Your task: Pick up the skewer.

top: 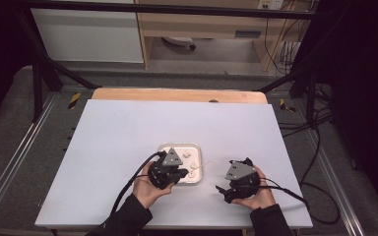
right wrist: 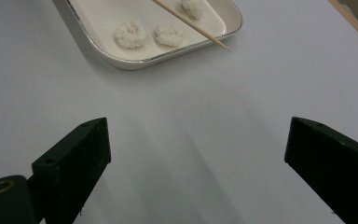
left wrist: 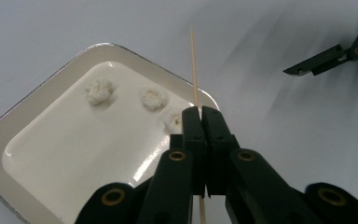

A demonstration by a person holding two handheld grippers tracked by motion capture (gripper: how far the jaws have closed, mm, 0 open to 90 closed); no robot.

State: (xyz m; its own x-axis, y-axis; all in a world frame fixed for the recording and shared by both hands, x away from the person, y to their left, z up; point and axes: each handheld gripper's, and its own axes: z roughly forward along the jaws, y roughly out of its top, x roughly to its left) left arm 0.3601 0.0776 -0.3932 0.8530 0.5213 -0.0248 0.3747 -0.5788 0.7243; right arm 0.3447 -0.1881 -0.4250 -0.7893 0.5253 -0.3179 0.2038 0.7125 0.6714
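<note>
**Clamped skewer over a tray of three white lumps**

Firmly pinched between the pressed-together jaws of the left gripper (left wrist: 199, 112), a thin wooden skewer (left wrist: 194, 65) runs forward past the jaw tips, its pointed end well ahead of them and over the table. Just to the left of those jaws in the left gripper view lies a shallow white tray (left wrist: 37, 107), and the skewer crosses above its near corner. The right gripper (right wrist: 196, 154) has its jaws spread wide with nothing between them; it hovers over bare table, with the tray (right wrist: 121, 63) ahead of it and to its left, well apart. The skewer tip (right wrist: 221, 45) pokes out past the tray's rim in that view. In the high view the left gripper (top: 174, 173) sits at the tray's near edge, while the right gripper (top: 222, 191) is off to the tray's right, each held in one hand.

Counted: one skewer, one tray, two grippers, and three small white crumbly lumps (left wrist: 99, 91) in the tray, one of them touching or just beside the left gripper's jaw tips; I cannot tell which.

Underneath is a pale, plain table top (top: 128, 128) with a wooden strip (top: 177, 95) along its far edge. Beyond it stand a dark metal frame (top: 44, 69), grey floor, loose cables (top: 315, 147) and a wooden cabinet (top: 202, 24).
</note>
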